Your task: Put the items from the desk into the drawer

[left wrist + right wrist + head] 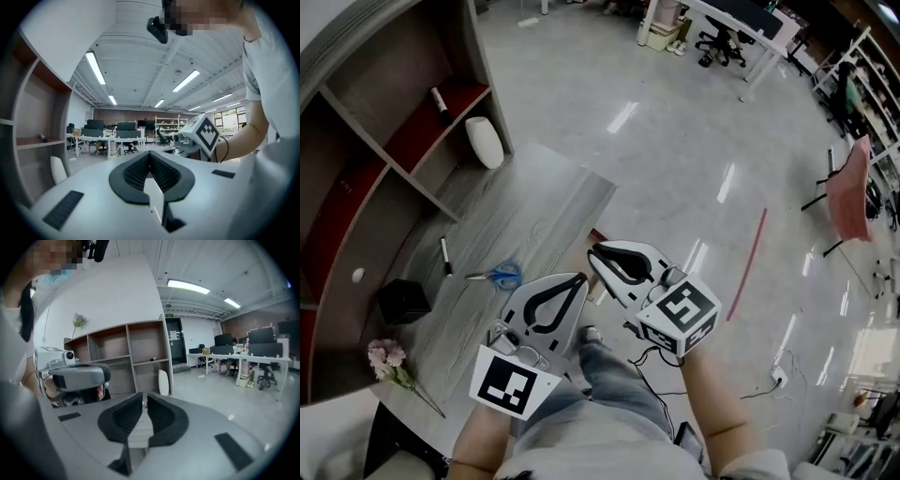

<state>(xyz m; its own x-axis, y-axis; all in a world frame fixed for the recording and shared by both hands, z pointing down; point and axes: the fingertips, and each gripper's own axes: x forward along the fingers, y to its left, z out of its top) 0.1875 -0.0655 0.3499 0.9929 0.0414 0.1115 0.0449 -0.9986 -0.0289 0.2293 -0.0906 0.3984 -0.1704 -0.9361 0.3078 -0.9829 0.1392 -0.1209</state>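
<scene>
We hold the left tool and right tool with jaws together and empty, just right of the scissors lying on the tabletop with a pen to their left, so we judge no pickup has begun and one tool must next open over the scissors.

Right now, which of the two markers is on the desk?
The marker lying beside the blue scissors; the other marker sits on the red shelf.
</scene>
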